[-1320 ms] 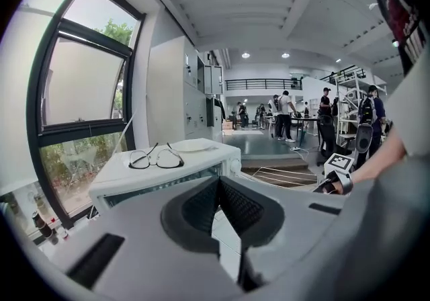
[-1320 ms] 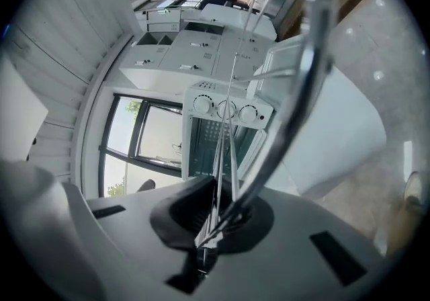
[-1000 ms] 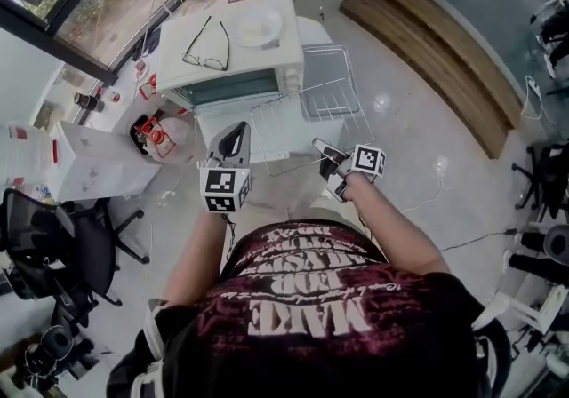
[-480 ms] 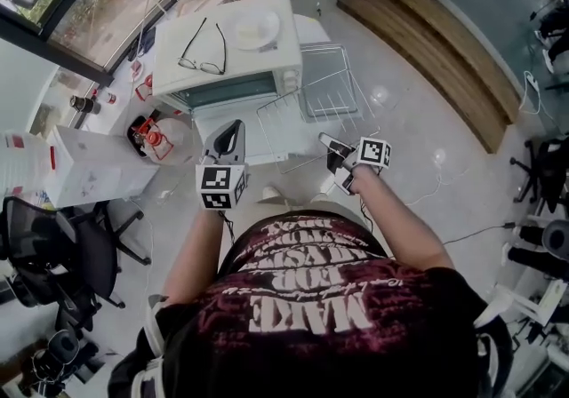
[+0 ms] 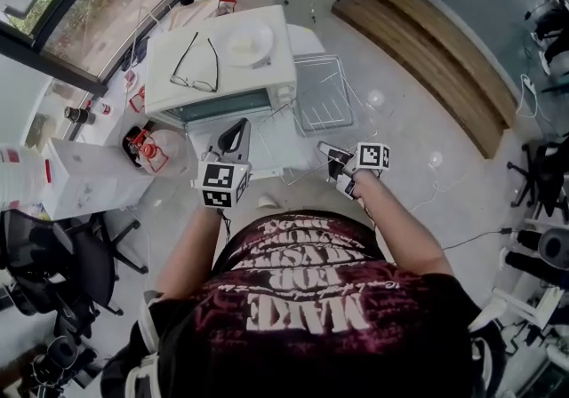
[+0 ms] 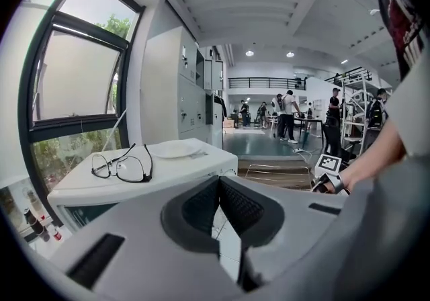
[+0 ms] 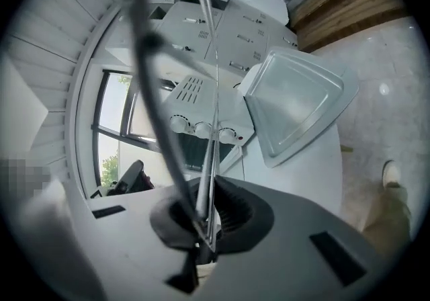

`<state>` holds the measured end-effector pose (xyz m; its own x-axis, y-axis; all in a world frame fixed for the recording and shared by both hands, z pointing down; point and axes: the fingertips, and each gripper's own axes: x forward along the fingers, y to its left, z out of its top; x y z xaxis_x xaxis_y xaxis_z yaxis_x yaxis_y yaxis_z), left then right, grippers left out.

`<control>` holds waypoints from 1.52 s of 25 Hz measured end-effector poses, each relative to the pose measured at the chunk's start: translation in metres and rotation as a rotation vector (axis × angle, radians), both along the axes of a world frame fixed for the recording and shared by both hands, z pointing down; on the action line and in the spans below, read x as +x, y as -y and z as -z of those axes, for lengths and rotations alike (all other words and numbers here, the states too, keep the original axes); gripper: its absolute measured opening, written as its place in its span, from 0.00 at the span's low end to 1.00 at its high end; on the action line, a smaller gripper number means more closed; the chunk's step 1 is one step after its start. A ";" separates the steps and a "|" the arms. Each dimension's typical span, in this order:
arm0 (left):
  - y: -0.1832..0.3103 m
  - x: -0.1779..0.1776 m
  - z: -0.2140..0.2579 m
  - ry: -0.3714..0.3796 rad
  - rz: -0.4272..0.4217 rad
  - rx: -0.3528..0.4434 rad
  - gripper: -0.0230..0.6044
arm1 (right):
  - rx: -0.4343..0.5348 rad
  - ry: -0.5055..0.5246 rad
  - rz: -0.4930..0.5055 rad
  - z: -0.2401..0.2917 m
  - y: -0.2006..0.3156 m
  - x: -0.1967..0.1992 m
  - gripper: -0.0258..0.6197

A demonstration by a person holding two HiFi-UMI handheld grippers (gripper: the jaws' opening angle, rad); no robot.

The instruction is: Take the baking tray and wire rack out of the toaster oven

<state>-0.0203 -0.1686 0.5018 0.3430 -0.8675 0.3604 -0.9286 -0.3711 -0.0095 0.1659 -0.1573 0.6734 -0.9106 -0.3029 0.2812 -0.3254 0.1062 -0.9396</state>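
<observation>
Here, one thin metal wire rack point(image 7: 216, 78) is clamped in the right gripper point(image 7: 211, 189), near the single boxy white toaster oven point(image 5: 222, 63). One shallow rectangular baking tray point(image 7: 299, 101) lies right of it (left gripper point(image 6: 219, 189) jaws together, empty).

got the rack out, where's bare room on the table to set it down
Bare table runs in front of the tray and the oven. The rack is clamped in the right gripper jaws. The oven top is crowded: glasses and plate.
</observation>
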 end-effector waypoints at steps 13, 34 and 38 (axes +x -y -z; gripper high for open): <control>0.074 0.074 0.004 -0.005 0.208 -0.006 0.05 | -0.029 -0.035 0.384 -0.021 0.086 0.058 0.05; -0.011 0.061 -0.018 0.005 0.704 -0.088 0.05 | 0.091 -0.254 0.809 -0.079 0.198 0.045 0.05; -0.039 0.059 -0.021 0.008 0.753 -0.129 0.05 | 0.073 -0.271 0.858 -0.089 0.213 0.044 0.06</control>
